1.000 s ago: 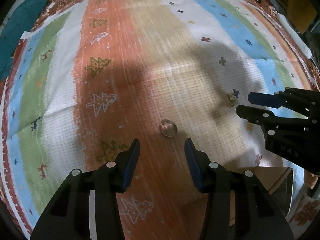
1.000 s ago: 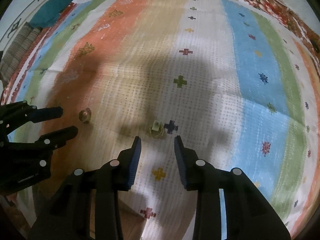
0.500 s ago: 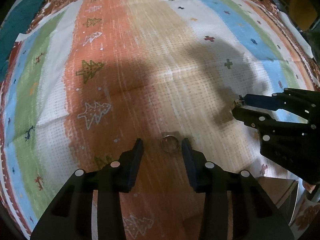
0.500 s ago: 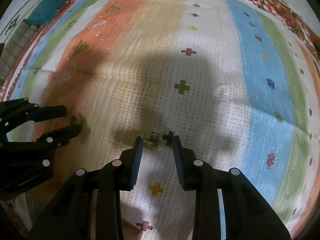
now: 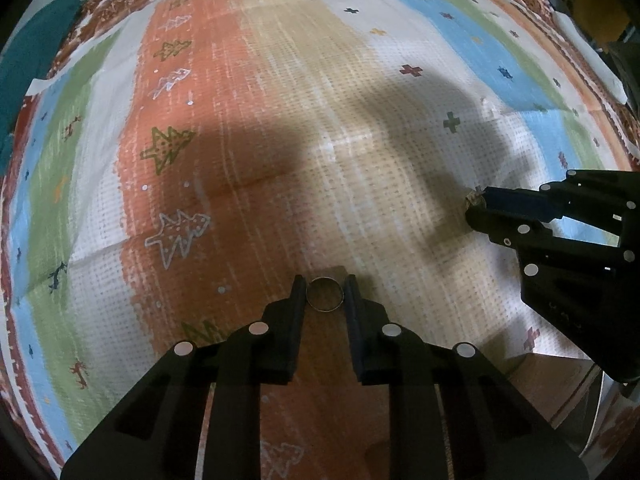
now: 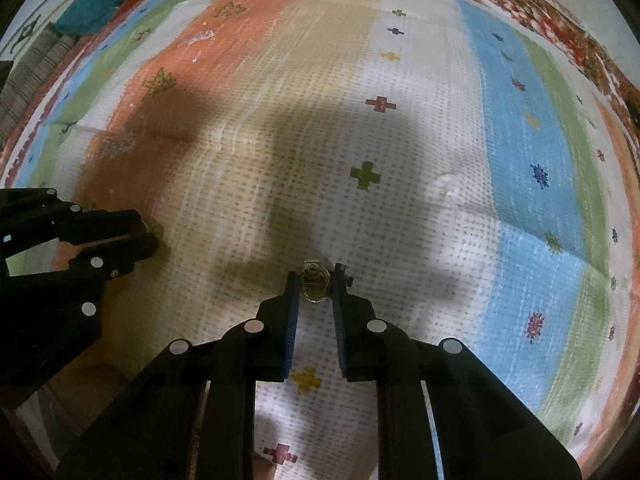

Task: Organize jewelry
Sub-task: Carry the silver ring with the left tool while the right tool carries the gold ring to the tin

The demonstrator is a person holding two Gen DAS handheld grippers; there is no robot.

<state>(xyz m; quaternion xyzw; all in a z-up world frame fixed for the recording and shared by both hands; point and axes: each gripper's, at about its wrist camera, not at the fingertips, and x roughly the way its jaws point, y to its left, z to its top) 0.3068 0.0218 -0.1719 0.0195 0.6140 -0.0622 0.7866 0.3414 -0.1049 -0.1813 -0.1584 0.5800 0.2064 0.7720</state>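
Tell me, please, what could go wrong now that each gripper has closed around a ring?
The thin ring is pinched only at the tips of the left gripper, so it may flip out. The gold ring in the right gripper also sits near the tips and may slip. Either could catch the cloth.

From the right wrist view, the ring (image 6: 147,227) at the left hand-held gripper (image 6: 140,232) is nearly hidden behind its fingertips.
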